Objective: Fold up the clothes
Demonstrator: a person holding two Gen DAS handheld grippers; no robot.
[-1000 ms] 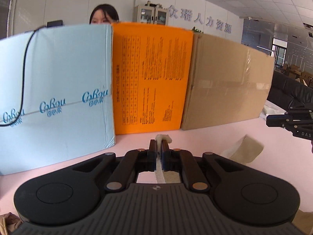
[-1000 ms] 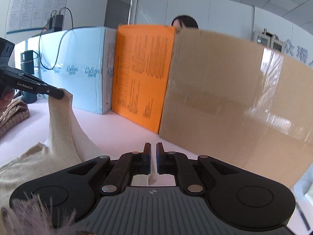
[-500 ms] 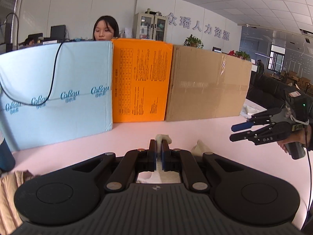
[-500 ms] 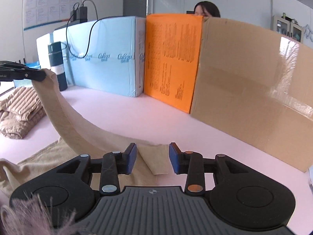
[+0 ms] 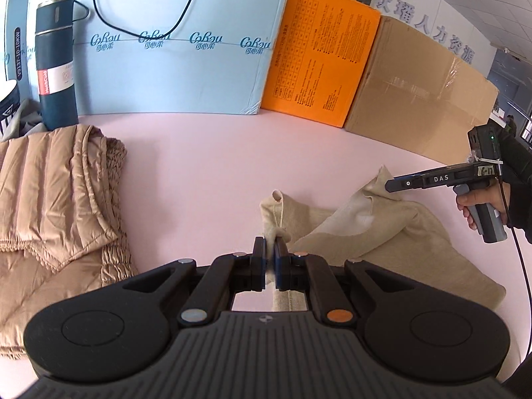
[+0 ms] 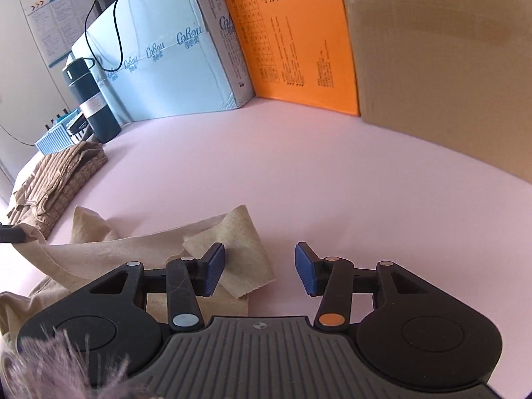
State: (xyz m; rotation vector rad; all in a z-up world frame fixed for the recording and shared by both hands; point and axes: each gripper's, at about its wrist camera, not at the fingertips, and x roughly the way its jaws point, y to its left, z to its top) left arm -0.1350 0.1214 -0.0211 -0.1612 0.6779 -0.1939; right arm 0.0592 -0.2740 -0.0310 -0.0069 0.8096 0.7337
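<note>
Left gripper point(image 5: 270, 259): clamped shut on a bunched edge of the beige garment point(image 5: 382, 232)
Right gripper point(image 6: 259, 269): jaws were opening, nothing between them; a folded corner of the garment point(image 6: 232, 242) lay just beside its left pad
Garment: rumpled on the pink table point(image 5: 199, 173), ahead and right of the left gripper
Jacket point(image 5: 56, 199): folded, well left of the left gripper
Step, as judged: right hand released its corner; left should lay its edge flat, aligned, before letting go
</note>
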